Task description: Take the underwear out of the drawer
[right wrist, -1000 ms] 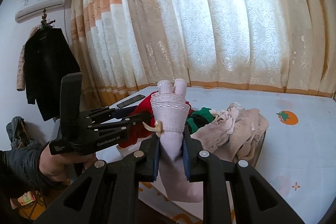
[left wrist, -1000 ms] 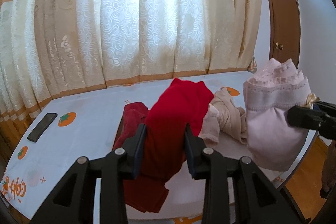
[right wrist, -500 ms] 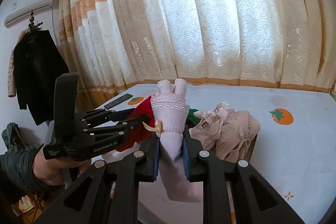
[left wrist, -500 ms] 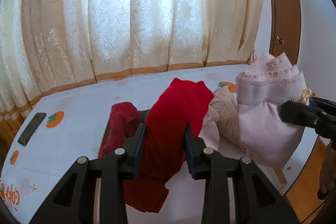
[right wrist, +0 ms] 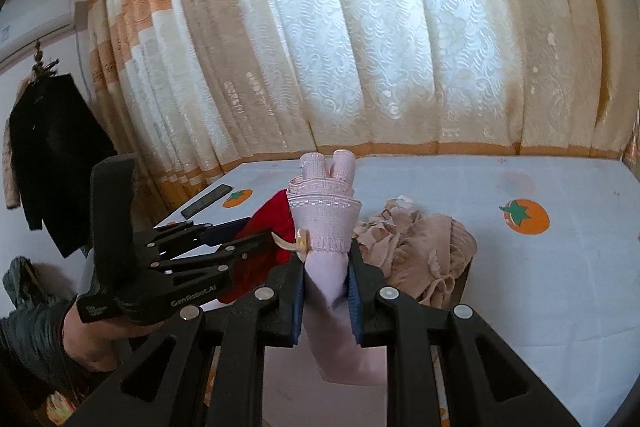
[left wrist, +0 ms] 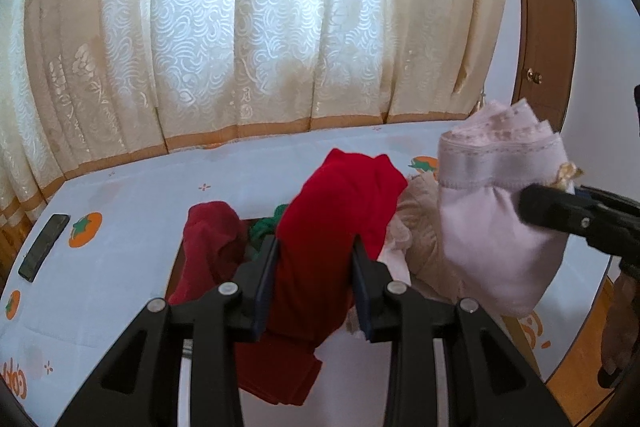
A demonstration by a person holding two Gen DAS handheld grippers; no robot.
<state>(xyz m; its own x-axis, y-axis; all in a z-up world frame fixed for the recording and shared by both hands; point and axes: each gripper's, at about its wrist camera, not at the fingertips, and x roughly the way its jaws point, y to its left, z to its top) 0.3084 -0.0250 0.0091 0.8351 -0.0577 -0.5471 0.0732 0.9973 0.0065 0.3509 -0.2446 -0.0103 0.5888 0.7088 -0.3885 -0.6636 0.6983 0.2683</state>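
— Underwear count?
— Two: bright red cotton underwear (left wrist: 340, 227) pinched in my left gripper (left wrist: 316, 267), pale pink lace-trimmed underwear (right wrist: 326, 227) clamped in my right gripper (right wrist: 326, 291). Both stand upright between the fingers, tails hanging below.

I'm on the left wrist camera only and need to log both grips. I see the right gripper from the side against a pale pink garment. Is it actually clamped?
Observer: Yes. In the right wrist view the right gripper has both pads pressed on the pink underwear, just below its lace band.
Operator: And what is behind my left gripper?
Observer: A hand in a dark sleeve grasps the left gripper, which holds the red underwear.
Operator: Anything to the left of the bed?
Observer: A black coat hangs on the wall there.
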